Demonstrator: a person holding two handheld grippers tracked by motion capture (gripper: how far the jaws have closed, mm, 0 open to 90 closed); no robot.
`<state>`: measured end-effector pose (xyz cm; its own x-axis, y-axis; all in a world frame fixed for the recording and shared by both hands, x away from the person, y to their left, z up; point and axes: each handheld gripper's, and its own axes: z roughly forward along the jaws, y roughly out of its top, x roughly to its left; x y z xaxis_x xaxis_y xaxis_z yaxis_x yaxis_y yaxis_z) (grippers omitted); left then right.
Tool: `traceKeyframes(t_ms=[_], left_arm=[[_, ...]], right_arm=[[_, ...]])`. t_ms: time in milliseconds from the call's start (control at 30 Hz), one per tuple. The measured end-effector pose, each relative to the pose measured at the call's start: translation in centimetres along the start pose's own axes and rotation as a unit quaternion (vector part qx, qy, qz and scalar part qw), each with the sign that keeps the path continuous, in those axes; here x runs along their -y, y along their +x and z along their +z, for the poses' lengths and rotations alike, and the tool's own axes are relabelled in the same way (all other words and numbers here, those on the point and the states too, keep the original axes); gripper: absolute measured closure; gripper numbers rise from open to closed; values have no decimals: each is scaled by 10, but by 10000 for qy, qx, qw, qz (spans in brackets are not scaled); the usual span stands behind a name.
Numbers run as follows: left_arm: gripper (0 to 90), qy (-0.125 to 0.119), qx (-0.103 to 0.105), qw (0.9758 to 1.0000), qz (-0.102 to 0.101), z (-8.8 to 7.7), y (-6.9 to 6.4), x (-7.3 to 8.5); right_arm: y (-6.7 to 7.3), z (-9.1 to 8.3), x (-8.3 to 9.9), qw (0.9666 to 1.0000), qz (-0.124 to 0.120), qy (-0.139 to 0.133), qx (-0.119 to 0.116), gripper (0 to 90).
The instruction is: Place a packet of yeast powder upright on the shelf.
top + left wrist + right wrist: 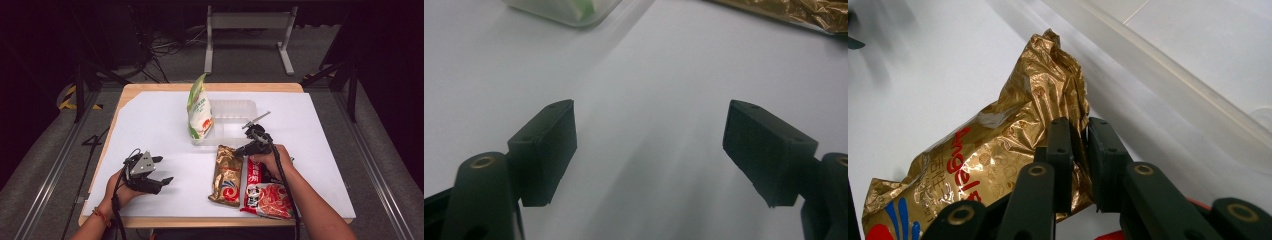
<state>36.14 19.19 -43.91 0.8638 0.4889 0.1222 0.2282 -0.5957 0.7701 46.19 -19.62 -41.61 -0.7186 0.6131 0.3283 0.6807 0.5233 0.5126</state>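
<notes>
Right gripper point(1079, 165) pinches the far edge of the crinkled gold foil snack bag point(226, 175), lying just near of the clear plastic tray point(248, 107). Left gripper point(159, 170) idle, jaws wide. Likely next: lift the bag into the tray.

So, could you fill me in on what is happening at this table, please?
A person works two handheld tongs over a white-covered table. The right tongs are pinched on the edge of a gold snack bag, which lies beside a red packet and near a clear tray holding a green-and-white bag. The left tongs rest open, with nothing between them.
</notes>
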Motion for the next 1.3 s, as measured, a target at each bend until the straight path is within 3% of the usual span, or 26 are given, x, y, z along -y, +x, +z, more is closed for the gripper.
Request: traceKeyframes(t_ms=[200,467,667,767,900,1300], left_arm=[[224,-1,-6,10000,-8,0,0,0],[225,-38,-6,10000,-43,-2,0,0],[226,-53,-20,10000,-46,-2,0,0],[226,-68,-46,10000,-40,-3,0,1],[223,-98,-46,9999,-78,-4,1,1],[218,-62,-40,9999,-84,-3,0,1]], right_arm=[[5,-11,4,9994,-122,-335,-14,841],[18,-37,5,9956,-285,-886,-96,854],[32,-58,5,9900,-469,-1319,-197,862],[38,-63,5,9884,-585,-1401,-77,863],[42,-66,8,9866,-632,-1500,-76,866],[51,-88,9,9755,-753,-2063,-103,875]])
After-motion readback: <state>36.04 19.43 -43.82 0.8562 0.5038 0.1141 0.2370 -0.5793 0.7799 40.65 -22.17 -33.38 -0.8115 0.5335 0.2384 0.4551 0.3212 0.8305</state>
